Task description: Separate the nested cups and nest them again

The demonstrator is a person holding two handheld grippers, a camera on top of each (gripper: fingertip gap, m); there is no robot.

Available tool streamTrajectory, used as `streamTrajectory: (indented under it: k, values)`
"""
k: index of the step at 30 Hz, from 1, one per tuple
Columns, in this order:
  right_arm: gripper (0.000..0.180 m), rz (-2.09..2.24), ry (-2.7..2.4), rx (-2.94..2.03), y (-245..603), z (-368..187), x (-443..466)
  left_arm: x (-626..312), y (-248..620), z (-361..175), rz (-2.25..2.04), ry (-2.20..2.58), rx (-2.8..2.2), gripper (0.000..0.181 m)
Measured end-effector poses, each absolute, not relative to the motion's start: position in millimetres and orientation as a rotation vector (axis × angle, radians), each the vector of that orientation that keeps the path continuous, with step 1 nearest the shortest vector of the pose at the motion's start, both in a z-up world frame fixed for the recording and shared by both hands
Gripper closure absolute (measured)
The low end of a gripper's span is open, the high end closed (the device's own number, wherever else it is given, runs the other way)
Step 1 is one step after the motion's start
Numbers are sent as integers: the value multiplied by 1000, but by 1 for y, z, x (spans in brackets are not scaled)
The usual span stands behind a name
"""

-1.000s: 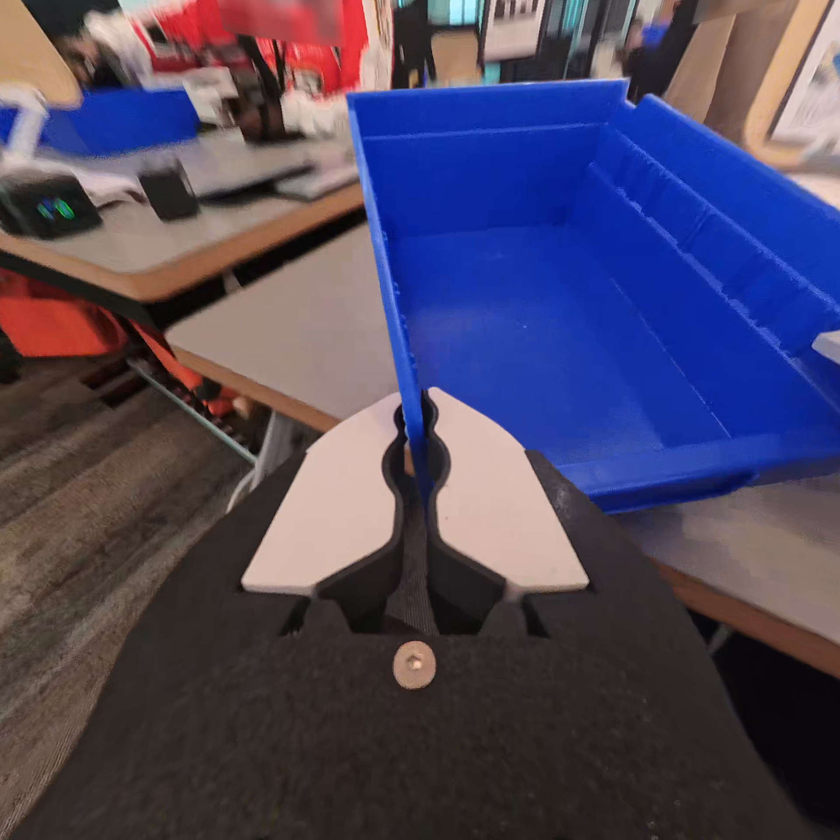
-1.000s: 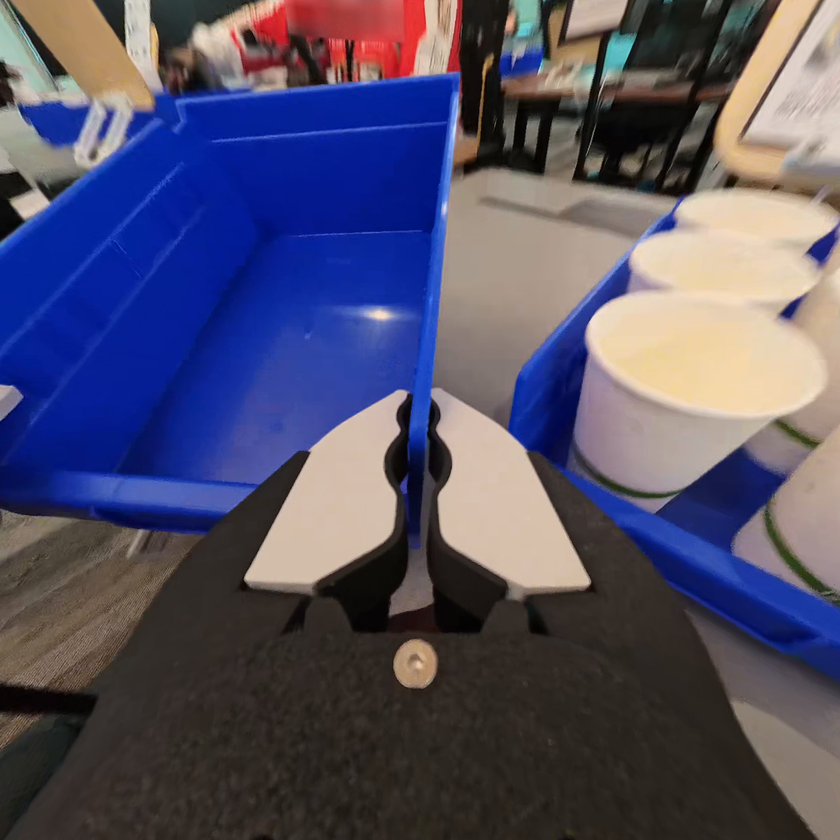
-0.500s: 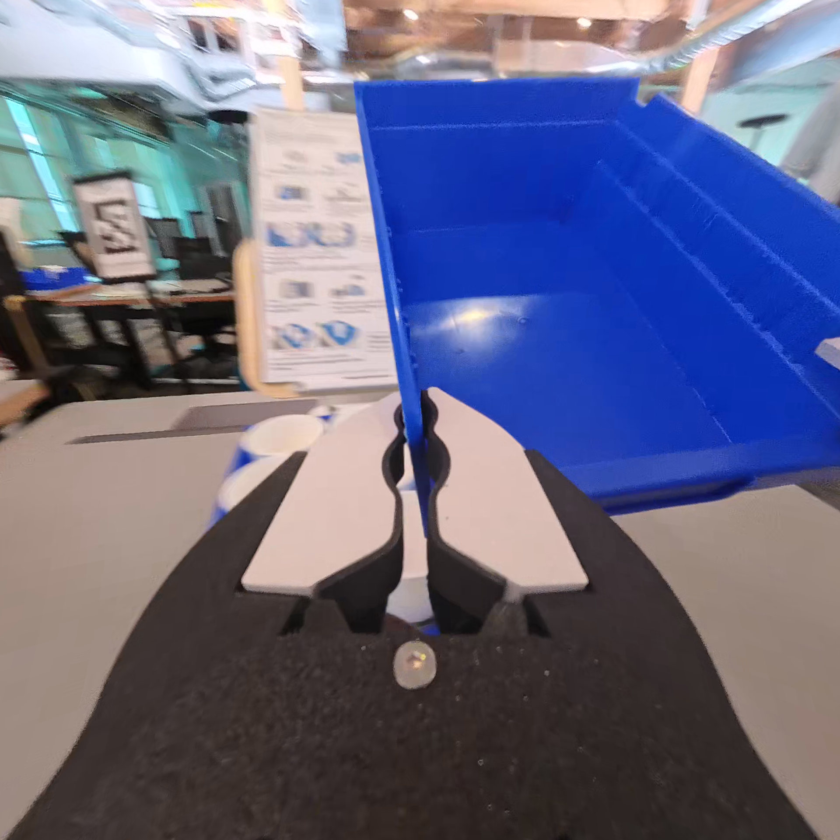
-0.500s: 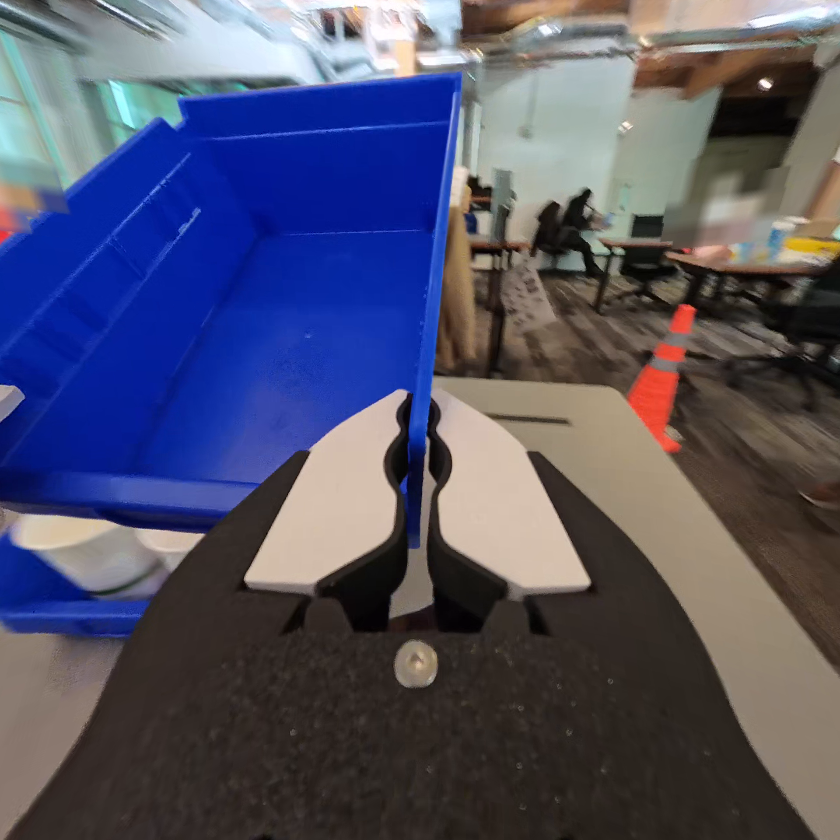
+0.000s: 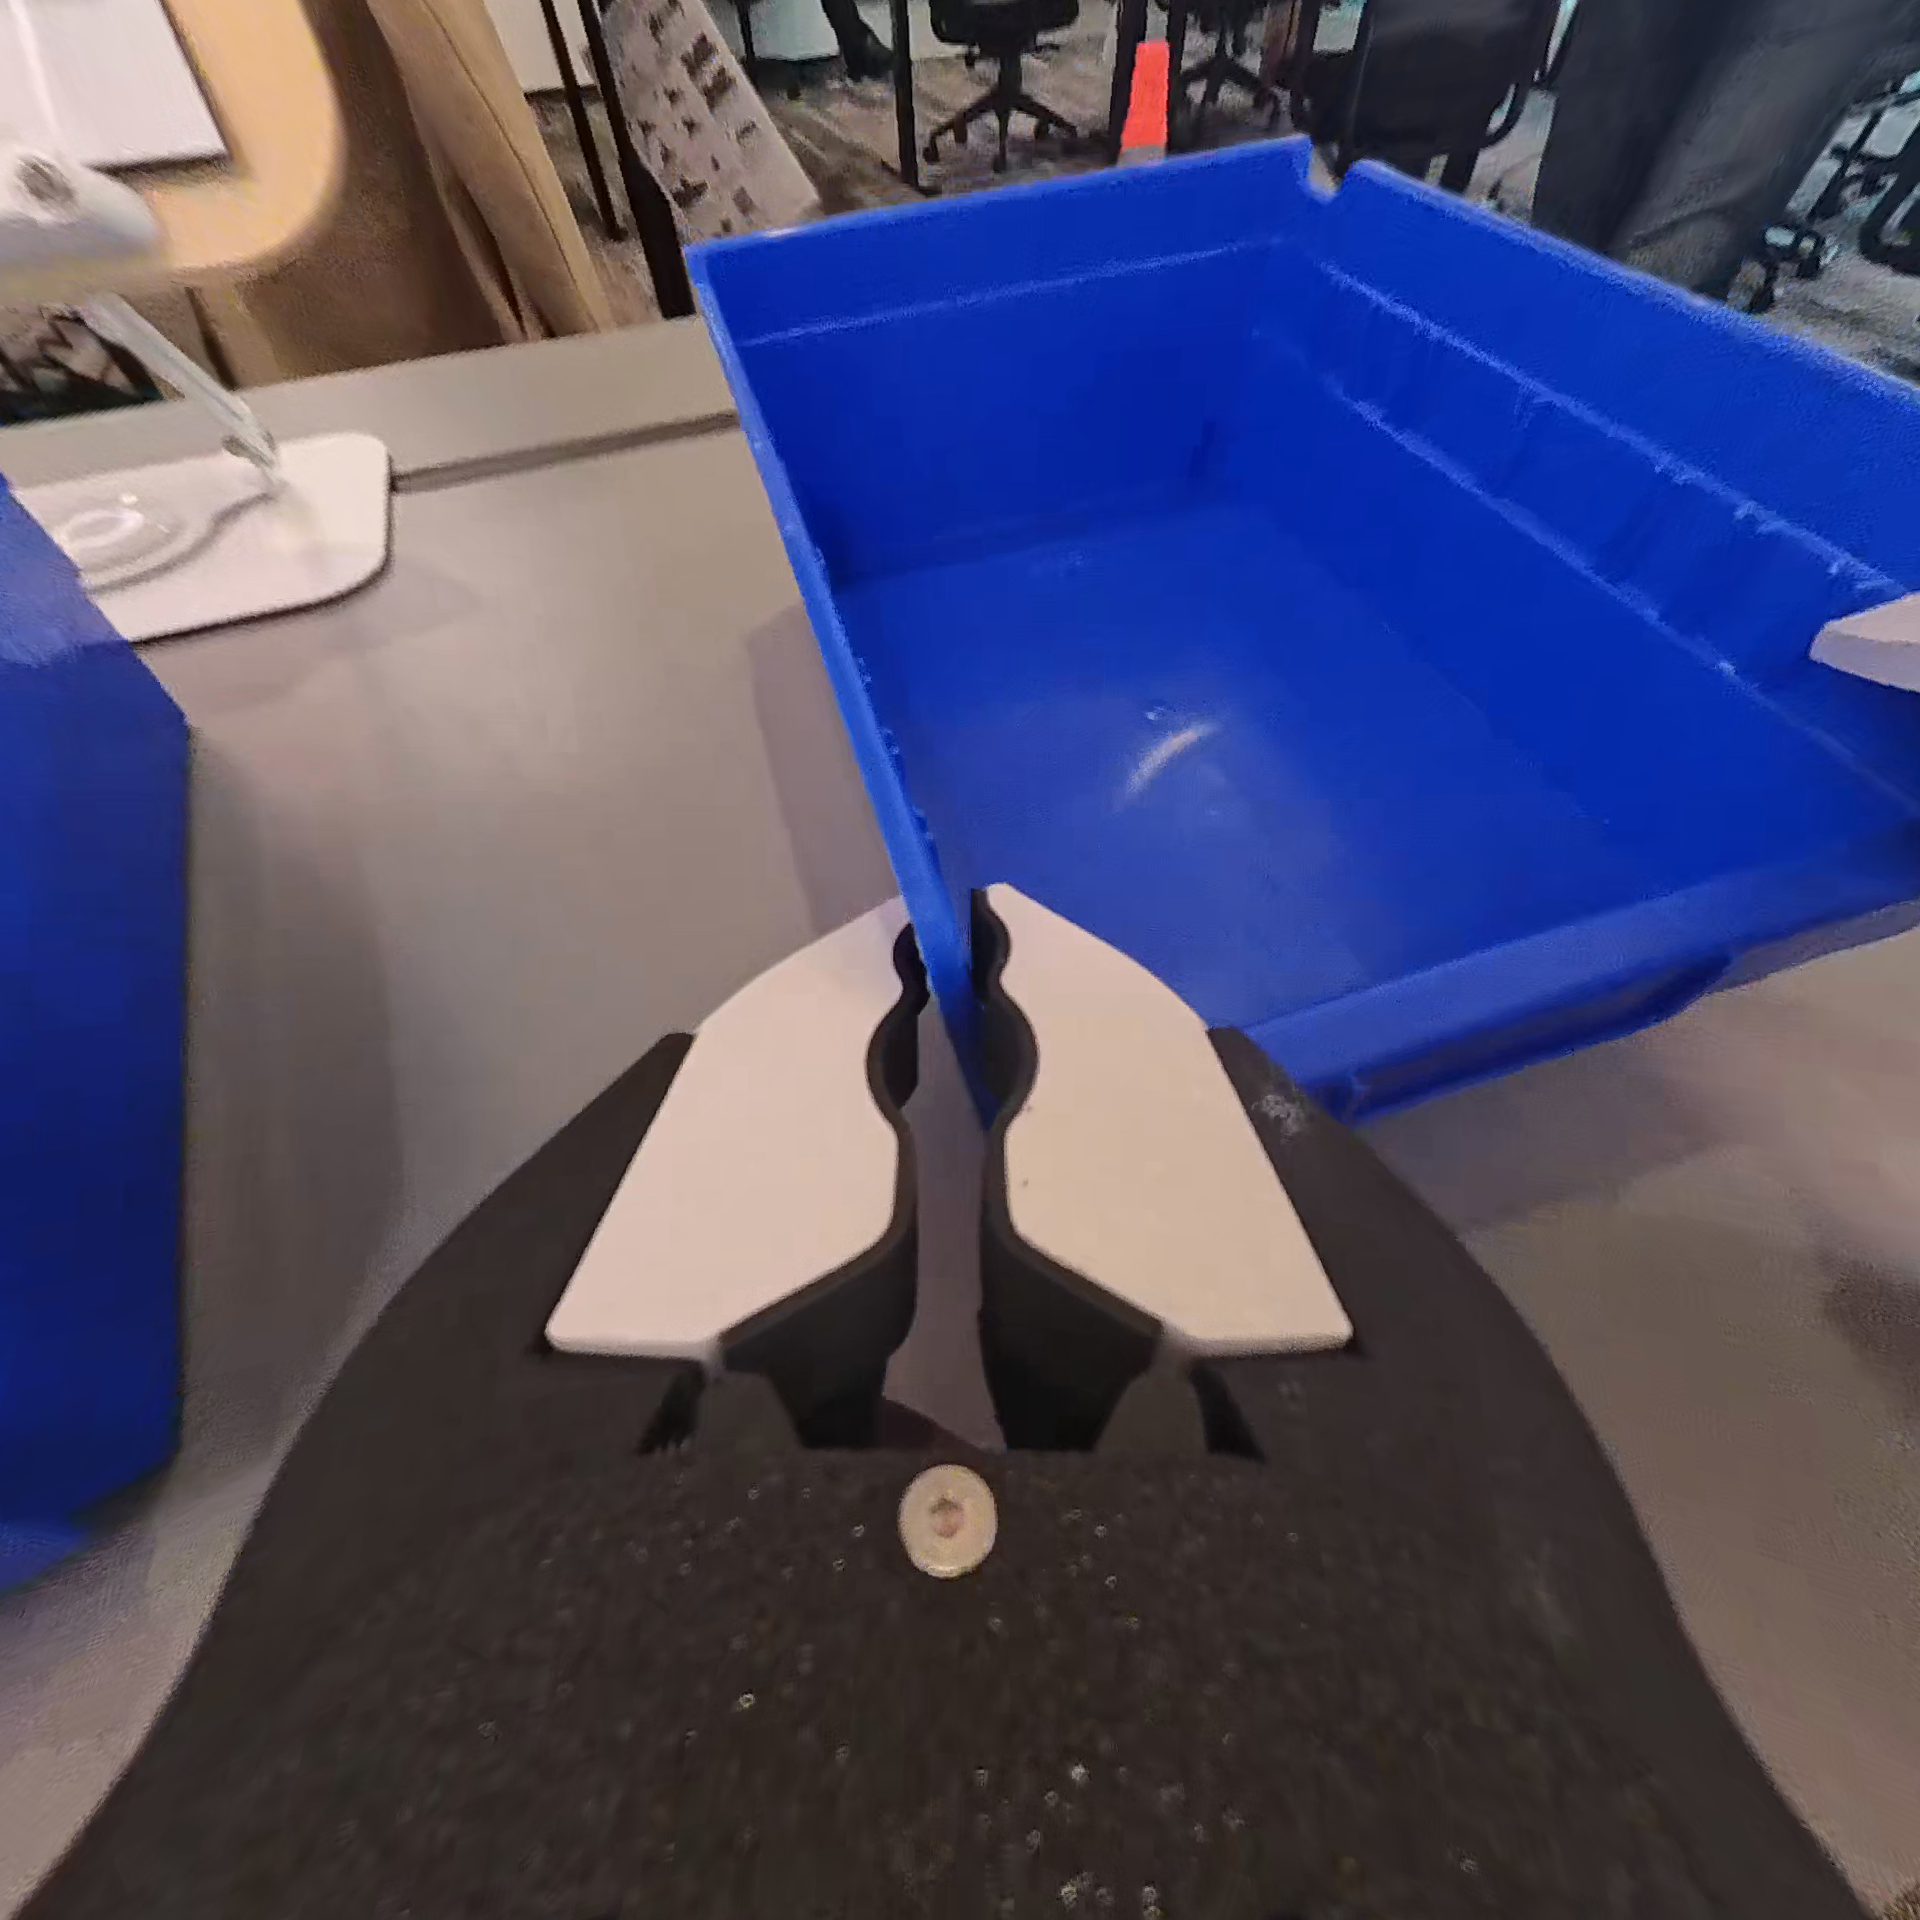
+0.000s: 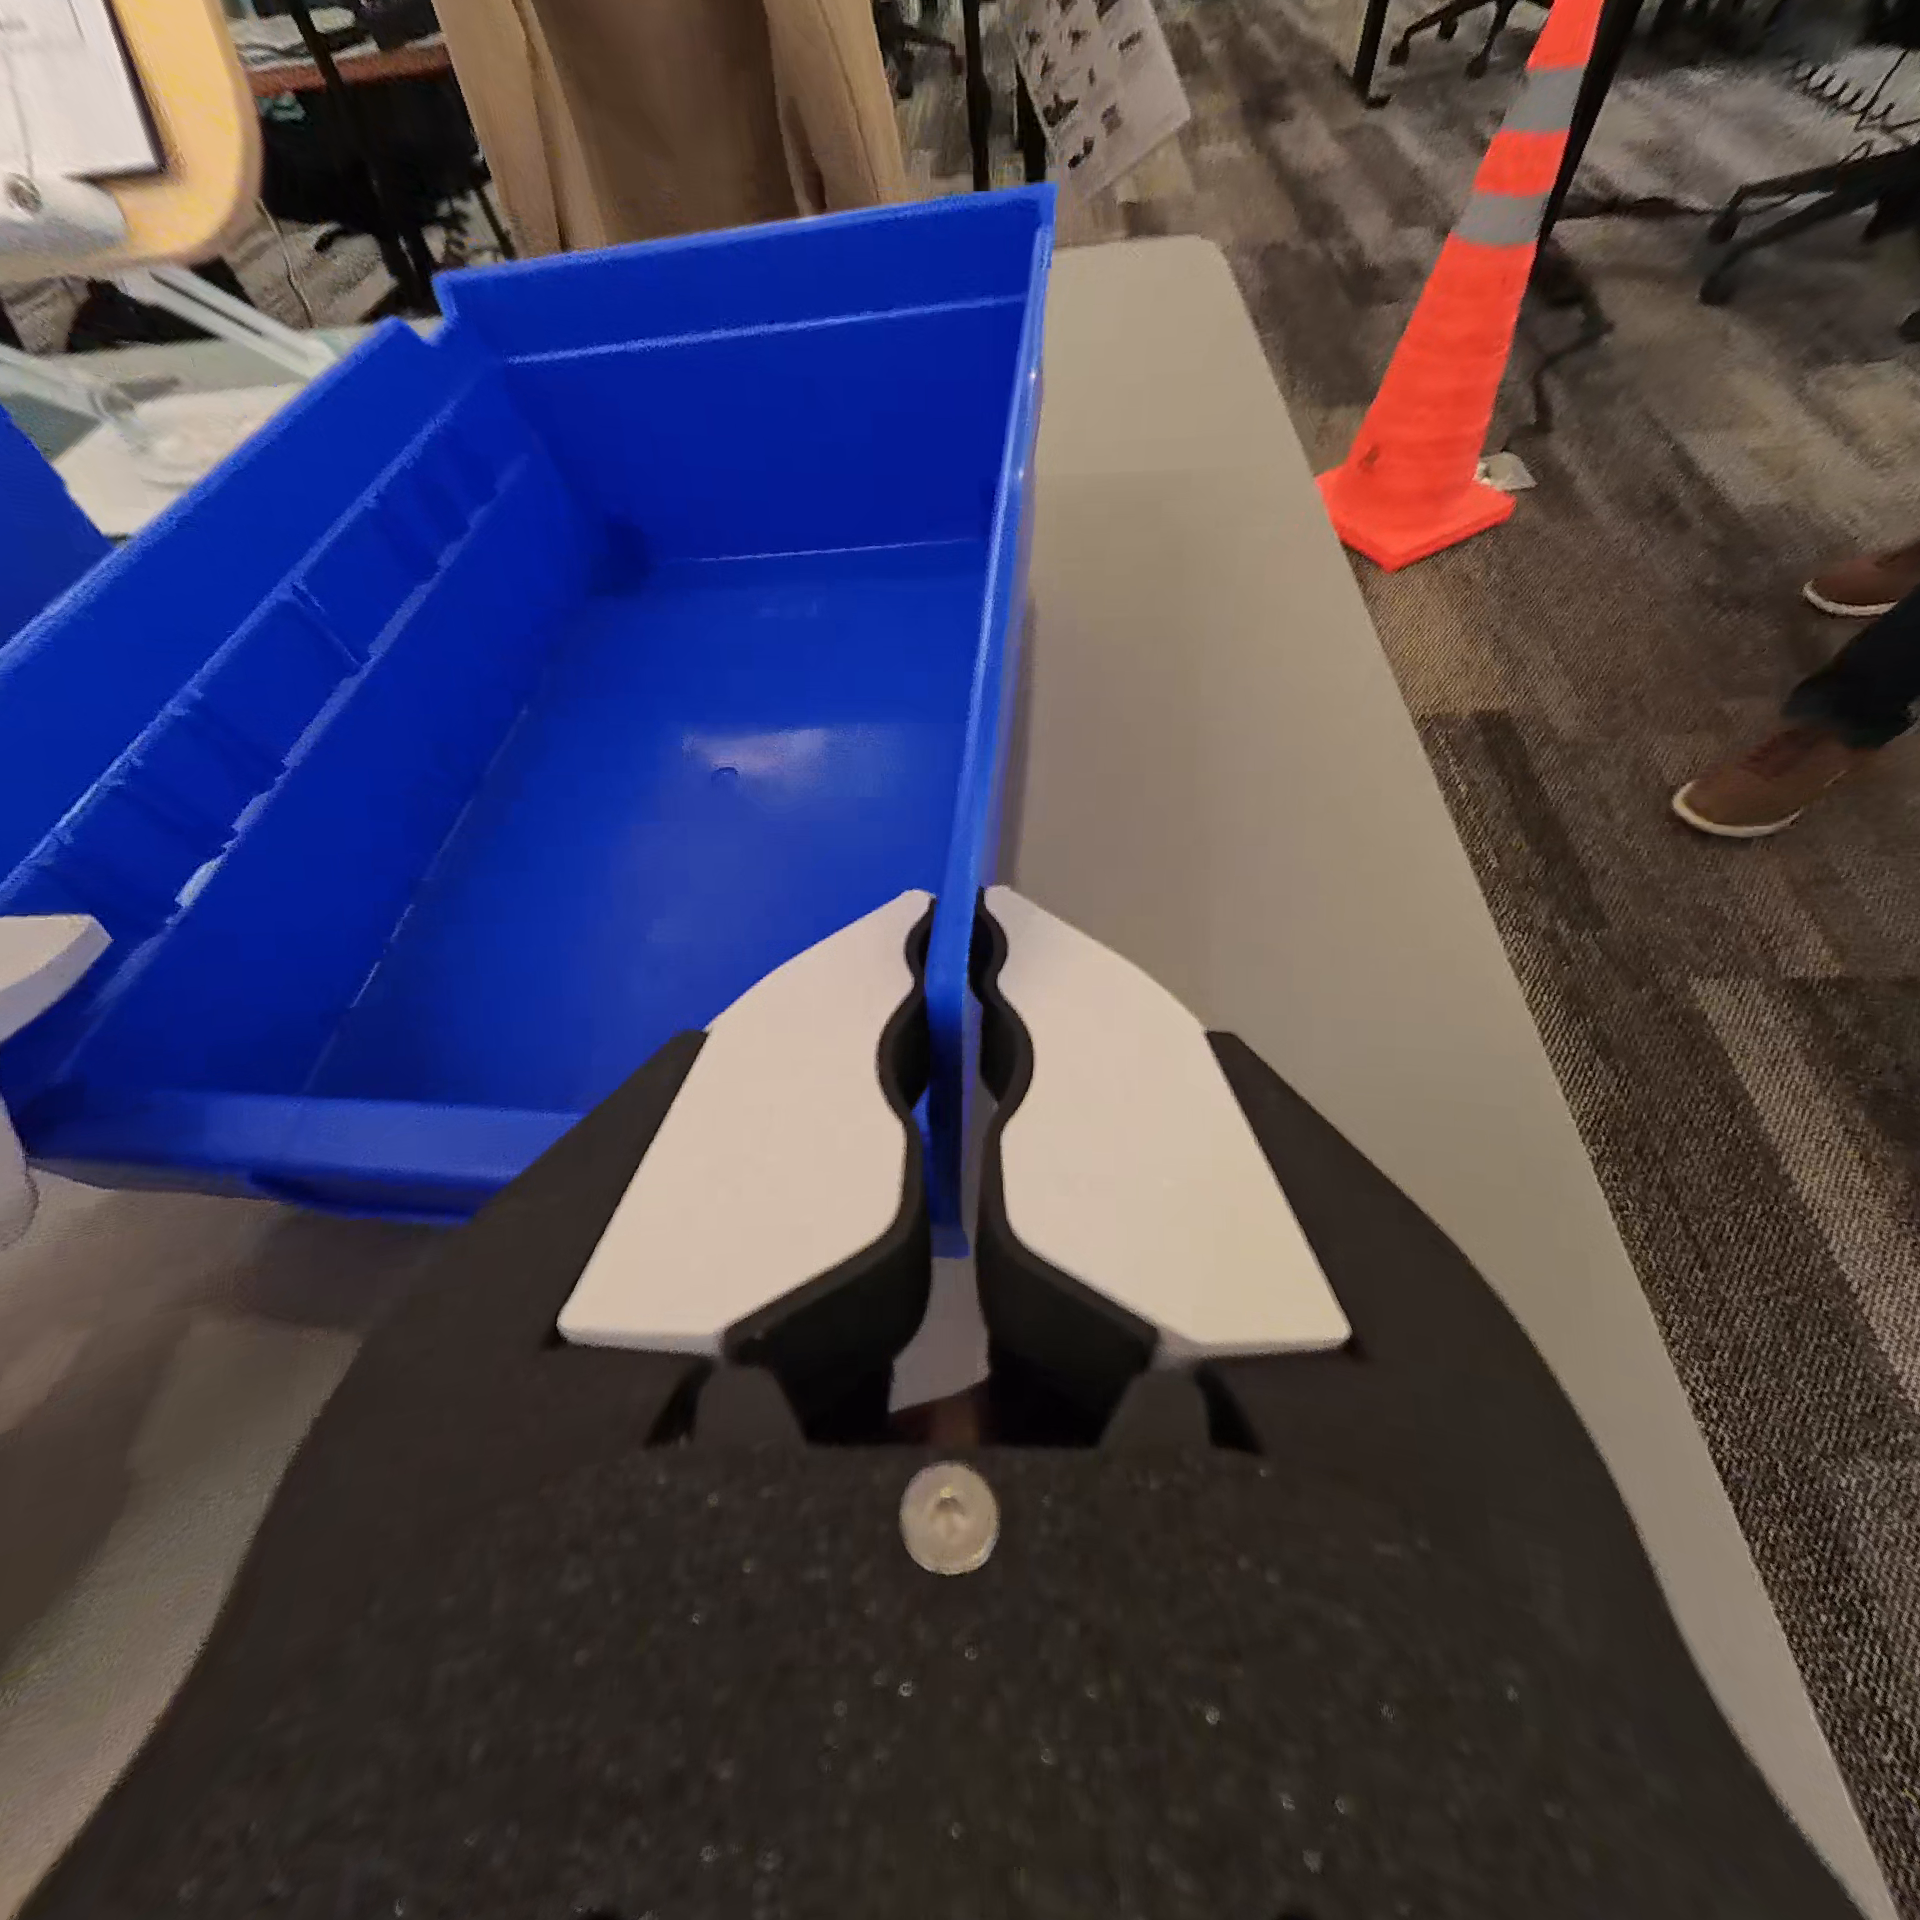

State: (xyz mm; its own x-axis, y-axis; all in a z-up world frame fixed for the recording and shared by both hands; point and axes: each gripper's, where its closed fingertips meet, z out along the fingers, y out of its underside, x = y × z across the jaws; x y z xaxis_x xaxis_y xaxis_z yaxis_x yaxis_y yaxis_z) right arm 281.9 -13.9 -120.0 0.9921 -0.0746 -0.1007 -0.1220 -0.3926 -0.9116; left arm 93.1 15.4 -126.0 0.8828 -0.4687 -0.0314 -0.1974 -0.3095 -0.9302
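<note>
Both grippers are carrying an empty blue bin (image 5: 1299, 727), one clamped on each long side wall. This reads as a setup step, placing a bin on the grey table (image 5: 499, 748) before any cup is handled. The left gripper (image 5: 948, 935) has its jaws drawn narrow on the bin's left wall near the front corner; the right gripper (image 6: 956, 935) pinches the right wall the same way, again near the front. Each one's white finger shows as a sliver at the far edge of the other's view, against the opposite wall.

The bin seems to sit at or just above the tabletop (whether its base is fully touching cannot be told). Its right wall runs close along the table's right edge, with an orange cone (image 6: 1455, 343) on the carpet beyond.

No cups are visible in either view. A second blue bin (image 5: 83, 987) stands to the left of the carried bin, well apart from it in the left wrist view, and its contents are hidden. A white stand base (image 5: 239, 530) lies on the table behind that bin.

The likely next move is to settle the bin flat, release both walls, then turn left to look for the nested cups.
</note>
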Motion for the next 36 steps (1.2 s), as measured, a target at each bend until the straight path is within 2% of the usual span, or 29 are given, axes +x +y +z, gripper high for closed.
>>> streamTrajectory:
  k: [5,7,9,12,14,16,19,22,25,27,29,30,36]
  values:
    - [176,147,198,-1962,-8,-129,289,100,10,-130,-289,524,-1889,168]
    - [174,117,207,-1969,-10,-128,290,101,2,-134,-308,593,-1913,137]
    - [152,29,243,-1952,-23,-119,298,85,-16,-132,-315,652,-1929,130]
    - [145,-137,317,-1808,-55,-76,296,32,-55,-118,-348,698,-1927,130]
    - [147,-46,237,-1707,-62,-48,240,-30,-67,-107,-305,628,-1931,134]
    - [148,178,72,-1709,-54,-43,144,-111,-58,-98,-188,460,-1938,135]
    - [144,444,-129,-1818,-36,-72,5,-227,-32,-99,-15,217,-1991,129]
    - [145,334,-233,-1906,-5,-106,-57,-284,-3,-108,-18,100,-2018,126]
    - [153,197,-226,-1974,28,-128,-68,-287,23,-119,-110,134,-2034,129]
    - [163,247,-190,-2009,40,-136,-74,-282,36,-127,-132,153,-2043,137]
    - [171,268,-185,-2014,46,-138,-79,-274,46,-134,-155,187,-2048,155]
    - [173,244,-172,-2008,48,-138,-78,-267,49,-134,-183,212,-2040,171]
    - [174,246,38,-1962,45,-127,-98,-286,49,-130,-96,233,-2051,177]
